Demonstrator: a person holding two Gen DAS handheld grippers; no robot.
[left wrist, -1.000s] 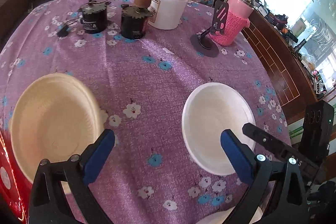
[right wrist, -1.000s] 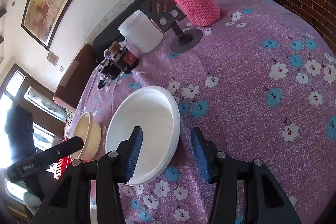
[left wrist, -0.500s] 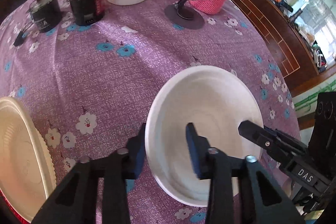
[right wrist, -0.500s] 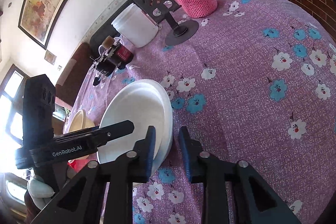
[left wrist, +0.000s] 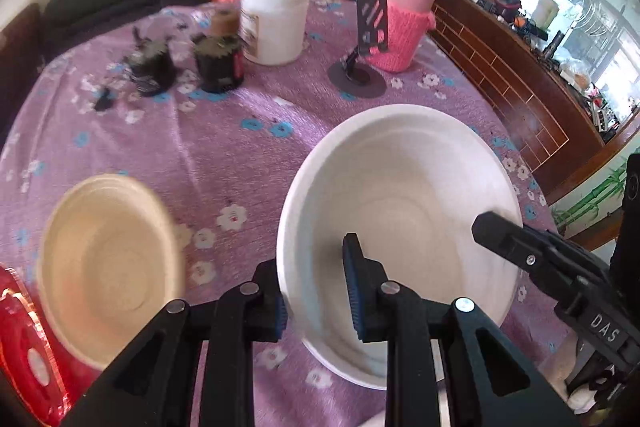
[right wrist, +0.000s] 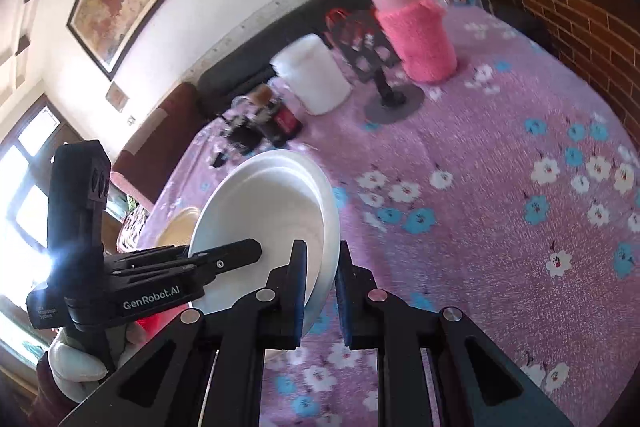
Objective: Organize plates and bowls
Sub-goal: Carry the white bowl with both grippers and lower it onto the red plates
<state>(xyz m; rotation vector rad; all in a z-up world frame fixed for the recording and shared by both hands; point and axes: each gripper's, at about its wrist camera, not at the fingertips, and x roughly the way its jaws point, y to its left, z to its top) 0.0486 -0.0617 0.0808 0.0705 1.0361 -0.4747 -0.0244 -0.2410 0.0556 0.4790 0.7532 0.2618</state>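
- The left gripper (left wrist: 316,291) is clamped on the near-left rim of the white bowl (left wrist: 400,203), one finger inside the bowl and one outside.
- The right gripper (right wrist: 322,291) is clamped on the opposite rim of the same white bowl, which shows tilted in the right wrist view, with the rim between its two fingers.
- In the left wrist view the right gripper's black finger (left wrist: 516,239) reaches over the bowl's right edge.
- The bowl hangs over the purple flowered tablecloth (left wrist: 224,147); whether its base touches the cloth cannot be told.
- A cream plate (left wrist: 108,259) lies on the cloth to the left, apart from the bowl.
- At the far side stand a white tub (left wrist: 276,21), a pink knitted bottle (left wrist: 404,23), a black stand (left wrist: 360,67) and two dark jars (left wrist: 218,61).
- A gloved hand (right wrist: 76,367) holds the left gripper's handle.
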